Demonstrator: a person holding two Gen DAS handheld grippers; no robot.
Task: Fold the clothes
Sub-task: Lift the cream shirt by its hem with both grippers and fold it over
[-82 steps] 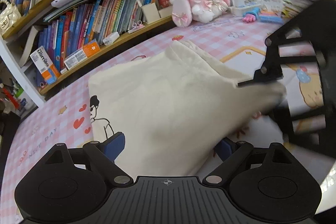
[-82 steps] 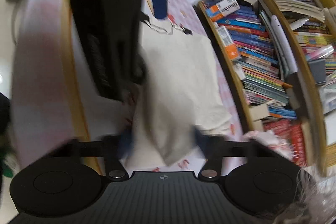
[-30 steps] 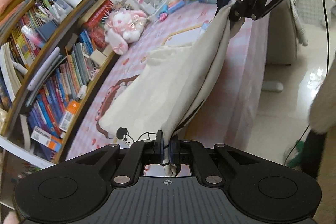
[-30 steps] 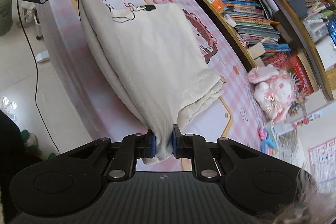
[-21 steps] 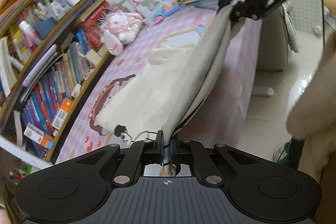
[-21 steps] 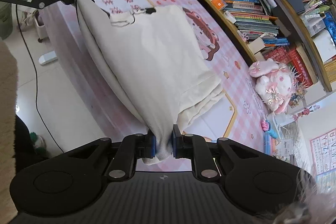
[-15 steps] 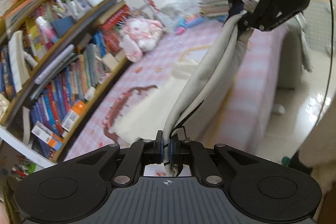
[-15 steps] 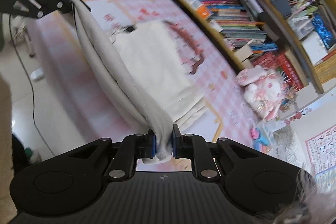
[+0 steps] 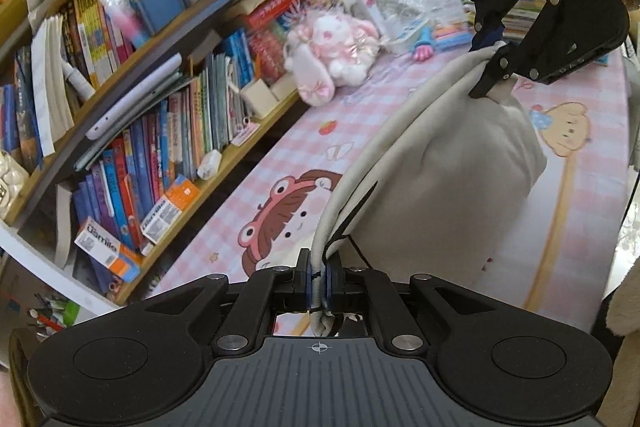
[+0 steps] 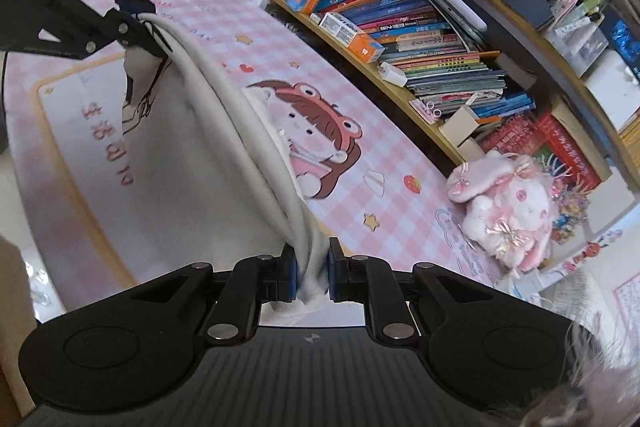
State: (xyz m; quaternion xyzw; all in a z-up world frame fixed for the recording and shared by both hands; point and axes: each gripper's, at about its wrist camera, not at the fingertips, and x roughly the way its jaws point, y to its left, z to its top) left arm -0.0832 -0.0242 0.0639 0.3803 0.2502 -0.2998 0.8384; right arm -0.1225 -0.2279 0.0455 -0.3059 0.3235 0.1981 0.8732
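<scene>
A cream T-shirt (image 9: pixel 452 163) with a black line drawing hangs stretched in the air between my two grippers, above the pink checked table mat (image 9: pixel 304 147). My left gripper (image 9: pixel 319 281) is shut on one end of its folded edge. The right gripper (image 10: pixel 312 273) is shut on the other end. In the left wrist view the right gripper (image 9: pixel 494 77) shows at the upper right, clamped on the cloth. In the right wrist view the left gripper (image 10: pixel 136 23) shows at the upper left, and the shirt (image 10: pixel 240 123) runs from it as a taut band.
A curved wooden bookshelf (image 9: pixel 168 115) packed with books runs along the far side of the table. A pink plush rabbit (image 9: pixel 332 55) sits by the shelf, with stacked books and small toys (image 9: pixel 432 39) behind it. The table's near edge (image 9: pixel 616 187) drops to the floor.
Both grippers have lifted the shirt clear of the table and swung it over the mat, toward the bookshelf. The cloth now hangs instead of draping over the table edge.
</scene>
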